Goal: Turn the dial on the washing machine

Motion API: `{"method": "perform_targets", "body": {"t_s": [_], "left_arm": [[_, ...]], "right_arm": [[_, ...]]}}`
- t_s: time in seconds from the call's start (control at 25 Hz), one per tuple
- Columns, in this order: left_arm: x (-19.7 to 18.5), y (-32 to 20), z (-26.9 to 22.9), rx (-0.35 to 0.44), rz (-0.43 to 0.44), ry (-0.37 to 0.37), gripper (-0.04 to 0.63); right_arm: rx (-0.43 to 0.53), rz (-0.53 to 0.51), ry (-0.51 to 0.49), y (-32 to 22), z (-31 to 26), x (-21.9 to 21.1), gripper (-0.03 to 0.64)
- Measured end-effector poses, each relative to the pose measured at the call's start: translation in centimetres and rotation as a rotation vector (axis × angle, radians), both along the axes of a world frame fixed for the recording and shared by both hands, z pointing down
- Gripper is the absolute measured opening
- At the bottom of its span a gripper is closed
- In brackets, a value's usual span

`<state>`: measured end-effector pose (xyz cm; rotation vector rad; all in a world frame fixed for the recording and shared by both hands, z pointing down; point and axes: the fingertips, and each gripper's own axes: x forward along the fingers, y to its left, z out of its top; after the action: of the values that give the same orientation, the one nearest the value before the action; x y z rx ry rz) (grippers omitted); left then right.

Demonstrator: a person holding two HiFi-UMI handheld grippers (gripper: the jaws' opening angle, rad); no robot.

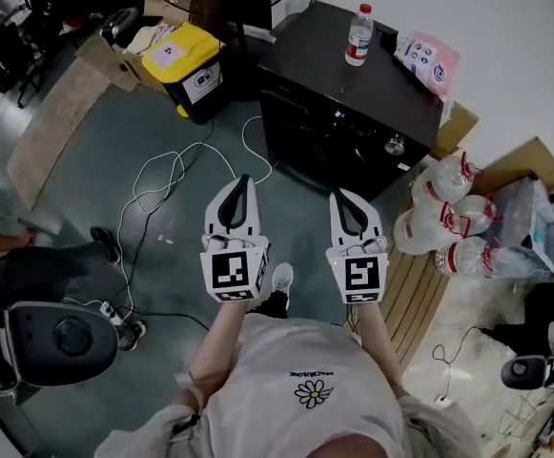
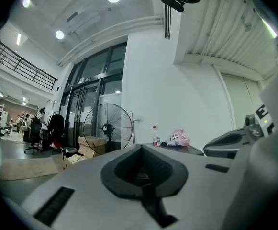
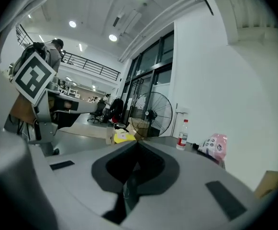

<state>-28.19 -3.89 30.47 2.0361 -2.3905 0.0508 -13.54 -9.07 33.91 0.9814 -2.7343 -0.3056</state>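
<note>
The black washing machine (image 1: 353, 93) stands ahead of me against the white wall. Its silver dial (image 1: 394, 145) sits at the right end of the front panel. Both grippers hover side by side over the floor, short of the machine and touching nothing. My left gripper (image 1: 243, 180) (image 2: 141, 147) is shut and empty, off the machine's left front corner. My right gripper (image 1: 338, 196) (image 3: 138, 143) is shut and empty too, in front of the machine's door, left of and below the dial. The dial is hidden in both gripper views.
A water bottle (image 1: 359, 34) and a pink bag (image 1: 429, 60) rest on the machine's top. Large water jugs (image 1: 443, 213) stand to its right beside wooden boards (image 1: 415, 294). A yellow-lidded bin (image 1: 189, 65), a white cable (image 1: 162, 175) and a chair (image 1: 57, 337) are at left.
</note>
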Motion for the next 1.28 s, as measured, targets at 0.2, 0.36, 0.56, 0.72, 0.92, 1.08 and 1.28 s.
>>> {"method": "perform_targets", "body": {"t_s": [0.2, 0.36, 0.56, 0.72, 0.92, 1.08, 1.28], "left_arm": [[-3.5, -3.0, 1.4, -0.034, 0.009, 0.0, 0.0], [-4.7, -4.3, 2.7, -0.051, 0.001, 0.03, 0.0], [-4.9, -5.1, 2.7, -0.043, -0.01, 0.039, 0.0], [-4.4, -5.2, 2.0, -0.034, -0.014, 0.041, 0.0], [-2.9, -6.5, 1.6, -0.038, 0.025, 0.041, 0.0], [0.2, -8.3, 1.3, -0.041, 0.096, 0.032, 0.0], [6.5, -11.1, 0.8, -0.027, 0.246, 0.019, 0.0]], "right_arm": [[-0.047, 0.024, 0.026, -3.5, 0.6, -3.2, 0.005], [-0.026, 0.014, 0.056, -5.4, 1.1, -4.3, 0.005], [-0.019, 0.001, 0.052, -6.3, 0.5, -5.2, 0.005], [0.01, -0.029, 0.024, -6.2, -0.4, -5.5, 0.005], [0.029, 0.033, 0.002, -6.8, -1.3, -3.3, 0.005], [0.064, 0.139, 0.02, -7.7, -1.9, 1.2, 0.005], [0.082, 0.311, 0.012, -8.2, -2.6, 8.5, 0.005]]}}
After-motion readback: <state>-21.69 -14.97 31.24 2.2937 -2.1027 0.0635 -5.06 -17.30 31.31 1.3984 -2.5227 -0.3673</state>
